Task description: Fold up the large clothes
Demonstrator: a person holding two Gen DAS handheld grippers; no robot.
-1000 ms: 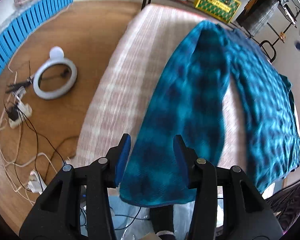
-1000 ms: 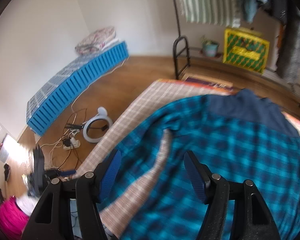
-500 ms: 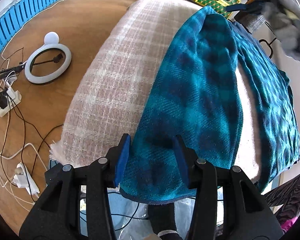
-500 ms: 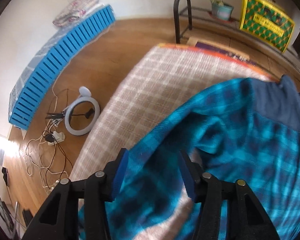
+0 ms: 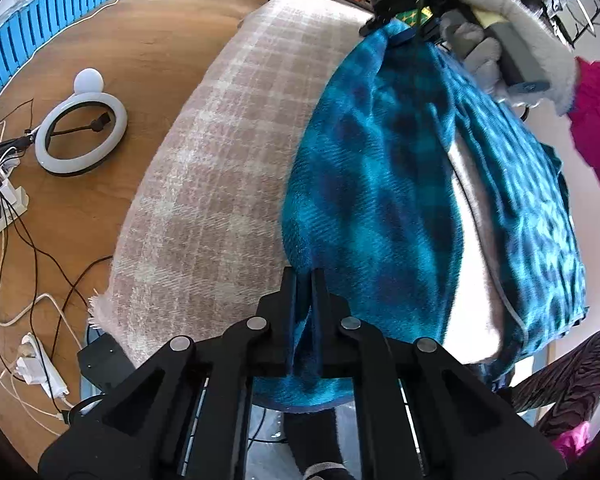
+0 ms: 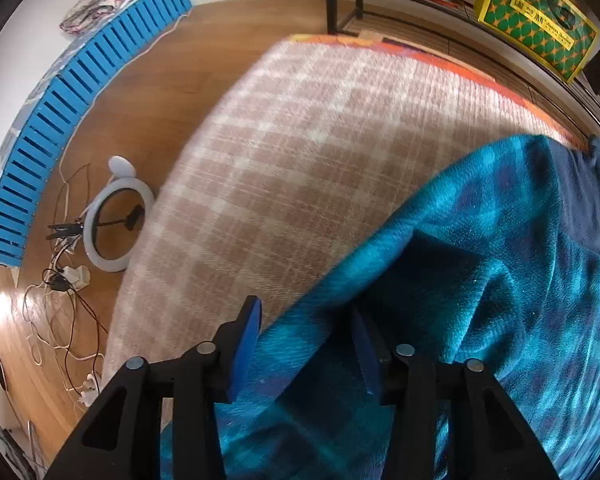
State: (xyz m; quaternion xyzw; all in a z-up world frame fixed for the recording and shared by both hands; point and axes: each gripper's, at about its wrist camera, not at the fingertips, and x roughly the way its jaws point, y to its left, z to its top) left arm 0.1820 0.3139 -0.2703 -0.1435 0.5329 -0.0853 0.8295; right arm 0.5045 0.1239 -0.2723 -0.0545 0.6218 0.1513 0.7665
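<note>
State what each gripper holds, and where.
Left gripper is shut on the shirt at its near hem edge. Right gripper is open around the shirt's edge, holding nothing.

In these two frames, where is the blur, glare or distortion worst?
Left wrist view: shirt motion-smeared on its right side, blanket blown out white beside it, fisheye bends the floor. Right wrist view: blanket streaked by motion, shirt blurred lower right, glare at the left edge.
</note>
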